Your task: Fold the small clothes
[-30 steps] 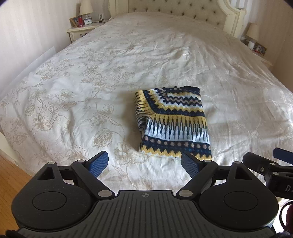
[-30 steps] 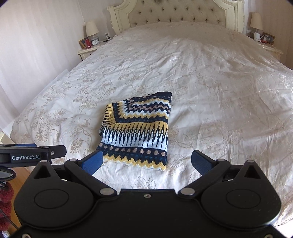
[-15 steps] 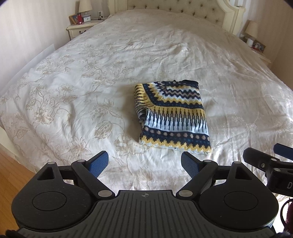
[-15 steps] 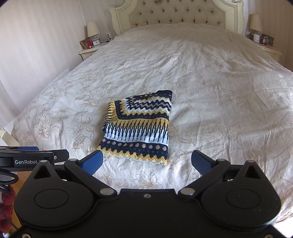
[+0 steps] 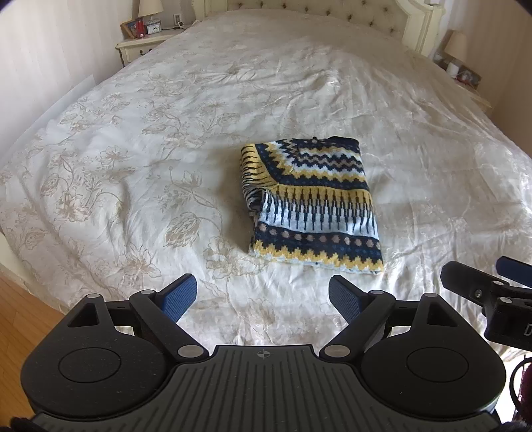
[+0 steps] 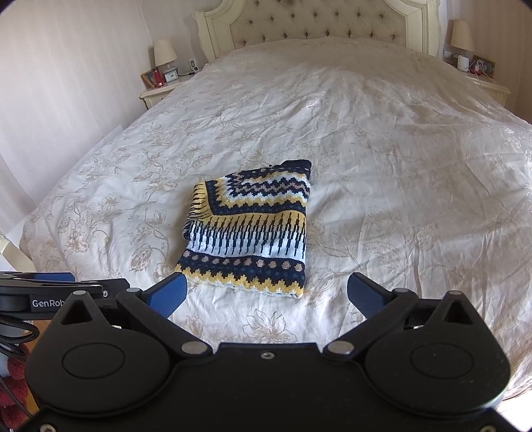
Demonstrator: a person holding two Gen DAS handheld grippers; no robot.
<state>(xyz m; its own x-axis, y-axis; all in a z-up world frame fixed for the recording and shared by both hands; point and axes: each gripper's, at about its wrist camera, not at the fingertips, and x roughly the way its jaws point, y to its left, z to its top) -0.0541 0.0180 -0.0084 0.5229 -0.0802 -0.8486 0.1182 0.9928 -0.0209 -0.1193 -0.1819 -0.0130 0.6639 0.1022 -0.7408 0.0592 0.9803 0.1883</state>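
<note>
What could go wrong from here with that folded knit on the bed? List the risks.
1. The folded sweater has a loose bunched edge on its left; lifting it there may undo the fold.
2. The wrinkled duvet could get pinched along with it.
3. Left gripper and right gripper, both open, sit close together and could collide.

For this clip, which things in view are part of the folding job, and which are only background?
Part of the job:
patterned knit garment, lying folded on the bed
left gripper, open, empty
right gripper, open, empty

Background:
headboard
nightstand with lamp
other lamp
</note>
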